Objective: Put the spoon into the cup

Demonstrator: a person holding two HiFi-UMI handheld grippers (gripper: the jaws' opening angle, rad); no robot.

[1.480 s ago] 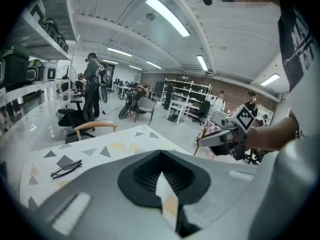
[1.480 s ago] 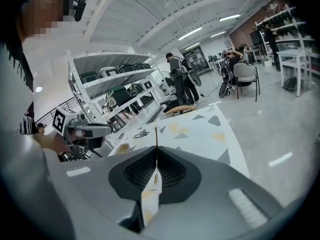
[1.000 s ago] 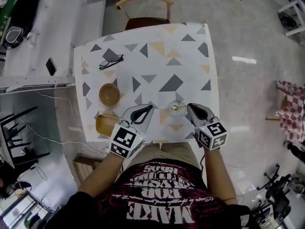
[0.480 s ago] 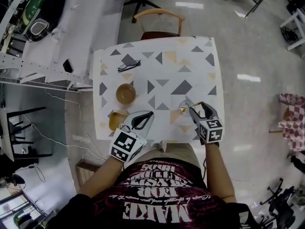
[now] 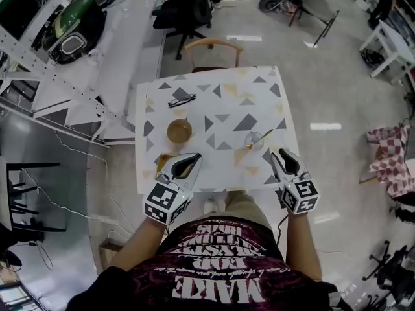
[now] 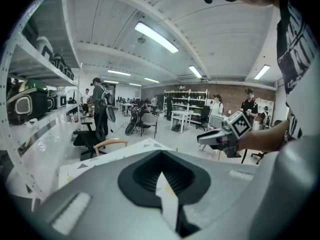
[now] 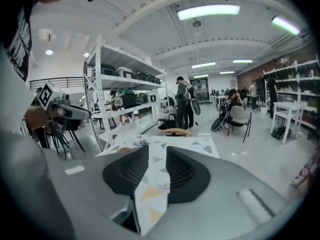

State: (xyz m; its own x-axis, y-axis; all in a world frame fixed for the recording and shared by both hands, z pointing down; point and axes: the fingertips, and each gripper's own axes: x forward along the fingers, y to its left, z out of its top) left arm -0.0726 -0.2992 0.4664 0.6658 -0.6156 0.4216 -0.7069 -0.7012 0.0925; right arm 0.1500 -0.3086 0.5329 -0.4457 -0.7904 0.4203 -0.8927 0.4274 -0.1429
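The spoon (image 5: 249,146) sits in the clear cup (image 5: 257,137) towards the right side of the patterned table (image 5: 220,89), its handle leaning out. Near it the right gripper (image 5: 277,154) is released and empty, its jaws apart after just closing partway. The left gripper (image 5: 193,157) is clenched on nothing near the bowl (image 5: 179,131)

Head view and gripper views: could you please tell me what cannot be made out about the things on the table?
Head view: the spoon and the clear cup are too small to tell whether the spoon sits inside.
Head view: the yellowish dish is partly covered by the left tongs.
Head view: the bowl is too small to show its contents.
Left gripper view: the table is mostly blocked by the tongs' own body.
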